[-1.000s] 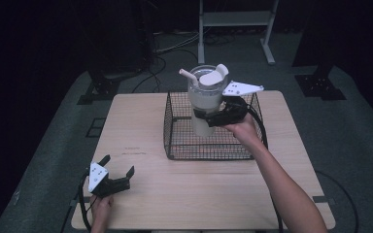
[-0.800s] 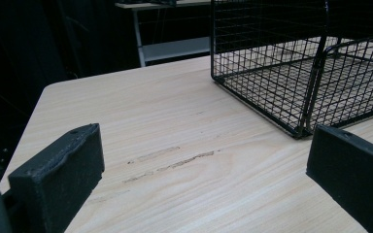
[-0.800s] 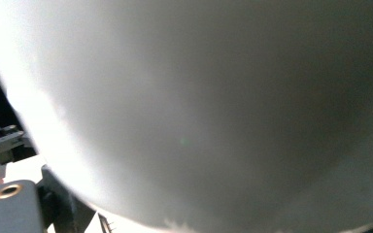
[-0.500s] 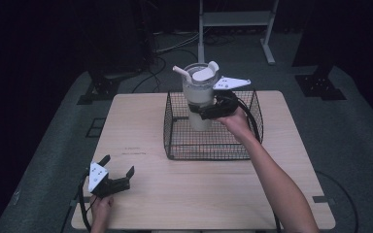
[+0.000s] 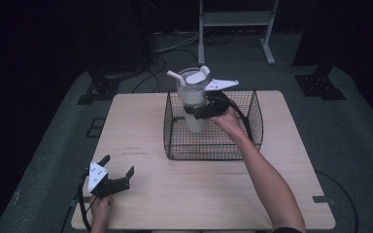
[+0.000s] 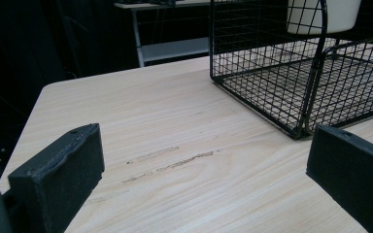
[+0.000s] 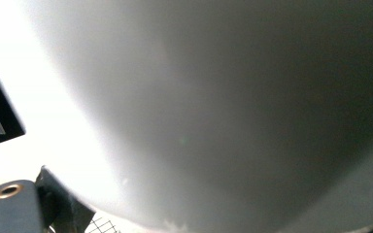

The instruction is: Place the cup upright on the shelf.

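- Tumbler (image 5: 193,104), pale, lidded, straw at top, upright and lifted within the left end of the wire basket (image 5: 252,127); base looks clear of the mesh floor.
- Right gripper (image 5: 197,112) pinching the tumbler's waist; its own view shows pale wall hard against the jaws.
- Step, as I judge: carrying the tumbler over the basket, in or out I cannot tell.
- Next calls for keeping it level and clearing the rim.
- Left gripper (image 5: 118,175) idle, jaws spread, low over the table (image 5: 141,126), well apart.
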`<state>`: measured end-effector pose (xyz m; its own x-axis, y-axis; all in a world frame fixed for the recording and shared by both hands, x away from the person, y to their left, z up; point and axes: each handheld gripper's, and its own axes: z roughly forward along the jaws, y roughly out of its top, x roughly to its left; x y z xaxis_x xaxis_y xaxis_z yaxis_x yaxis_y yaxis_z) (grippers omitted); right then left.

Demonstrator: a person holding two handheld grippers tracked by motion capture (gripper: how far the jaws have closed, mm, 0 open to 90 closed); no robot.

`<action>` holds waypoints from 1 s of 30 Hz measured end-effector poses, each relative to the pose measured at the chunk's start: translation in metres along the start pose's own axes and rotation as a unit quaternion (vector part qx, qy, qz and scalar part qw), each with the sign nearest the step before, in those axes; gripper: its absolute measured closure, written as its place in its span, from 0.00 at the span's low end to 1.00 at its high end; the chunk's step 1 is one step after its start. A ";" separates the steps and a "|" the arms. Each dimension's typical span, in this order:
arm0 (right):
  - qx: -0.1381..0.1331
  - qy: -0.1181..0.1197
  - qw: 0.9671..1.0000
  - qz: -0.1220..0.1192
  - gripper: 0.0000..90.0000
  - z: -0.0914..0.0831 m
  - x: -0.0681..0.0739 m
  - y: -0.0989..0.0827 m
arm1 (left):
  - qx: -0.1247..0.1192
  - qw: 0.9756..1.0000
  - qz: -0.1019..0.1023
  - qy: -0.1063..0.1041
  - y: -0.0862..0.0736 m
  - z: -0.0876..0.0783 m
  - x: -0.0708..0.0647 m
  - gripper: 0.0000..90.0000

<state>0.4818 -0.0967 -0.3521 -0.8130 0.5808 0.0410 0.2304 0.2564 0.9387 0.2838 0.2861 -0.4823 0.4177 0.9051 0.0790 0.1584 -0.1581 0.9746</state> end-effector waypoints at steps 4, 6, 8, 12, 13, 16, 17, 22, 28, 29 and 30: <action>0.006 0.006 1.000 0.004 0.10 0.008 -0.003 -0.005 | 0.000 1.000 0.000 0.000 0.000 0.000 0.000 0.00; 0.010 0.008 1.000 0.006 0.10 0.011 -0.004 -0.007 | 0.000 1.000 0.001 0.000 0.000 0.000 0.000 0.00; 0.013 0.007 1.000 0.003 0.10 0.015 -0.006 -0.009 | 0.000 1.000 0.000 0.000 0.000 0.000 0.000 0.00; 0.020 0.009 1.000 0.011 0.10 0.019 -0.008 -0.013 | 0.000 1.000 0.000 0.000 0.000 0.000 0.000 0.00; 0.021 0.010 1.000 0.010 0.10 0.020 -0.009 -0.015 | 0.001 1.000 0.000 0.000 0.000 0.000 0.000 0.00; 0.022 0.011 1.000 0.010 0.10 0.022 -0.011 -0.017 | 0.000 1.000 0.000 0.000 0.000 0.000 0.000 0.00; 0.025 0.010 1.000 0.012 0.10 0.022 -0.011 -0.017 | 0.001 1.000 0.000 0.000 0.000 0.000 0.000 0.00; 0.035 0.009 0.999 0.017 0.10 0.027 -0.015 -0.023 | 0.000 1.000 0.000 0.001 0.000 0.000 0.000 0.00; 0.040 0.008 0.999 0.019 0.10 0.032 -0.017 -0.028 | 0.001 1.000 0.000 0.001 0.000 0.000 0.000 0.00; 0.044 0.010 0.999 0.020 0.10 0.033 -0.017 -0.029 | 0.000 1.000 0.001 0.001 0.000 0.000 0.000 0.00; 0.044 0.010 0.999 0.020 0.10 0.034 -0.018 -0.030 | 0.000 1.000 0.001 0.001 0.000 0.000 0.000 0.00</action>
<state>0.5076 -0.0883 -0.3923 -0.8126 0.5765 0.0851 0.3076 0.3003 0.9029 0.2837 0.2863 -0.4823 0.4166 0.9055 0.0803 0.1585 -0.1593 0.9744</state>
